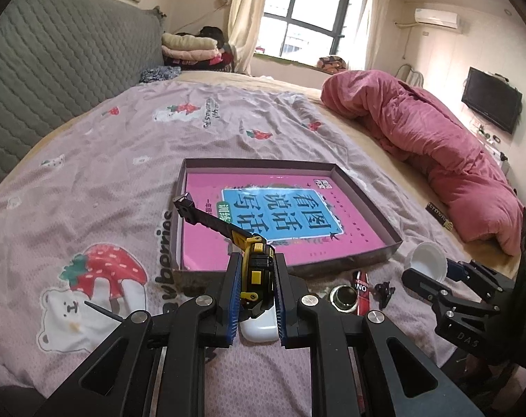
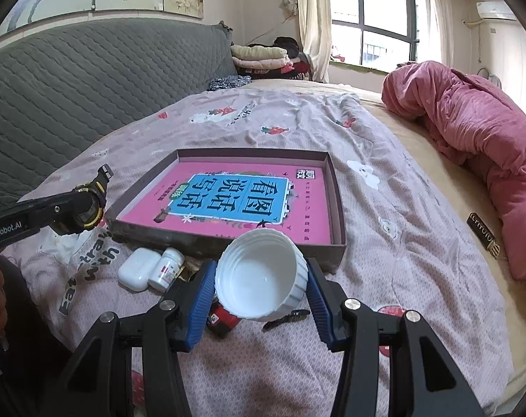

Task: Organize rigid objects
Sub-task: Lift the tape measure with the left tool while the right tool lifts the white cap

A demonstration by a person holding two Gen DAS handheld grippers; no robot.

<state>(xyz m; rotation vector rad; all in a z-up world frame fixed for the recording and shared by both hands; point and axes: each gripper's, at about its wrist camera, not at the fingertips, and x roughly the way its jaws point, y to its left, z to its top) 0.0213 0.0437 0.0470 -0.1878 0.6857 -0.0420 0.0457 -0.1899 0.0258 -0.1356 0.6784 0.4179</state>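
Observation:
My left gripper [image 1: 256,259] is shut on a black and yellow wristwatch [image 1: 210,220], whose strap sticks out over the near left corner of a shallow cardboard box [image 1: 367,201]. A pink book [image 1: 280,215] lies flat in the box. In the right wrist view the same watch [image 2: 89,205] hangs in the left gripper [image 2: 78,205], left of the box [image 2: 337,187]. My right gripper [image 2: 260,267] is shut on a white ribbed bowl [image 2: 259,278], tipped with its mouth toward the camera, just before the box's near wall. The bowl [image 1: 426,257] also shows at right in the left wrist view.
On the printed bedspread before the box lie a white earbud case [image 2: 138,267], a small pill bottle [image 2: 167,267], a red and black item [image 2: 221,318] and a black clip [image 2: 287,318]. A pink duvet [image 2: 471,132] lies at right, with a black and gold item [image 2: 483,232] beside it.

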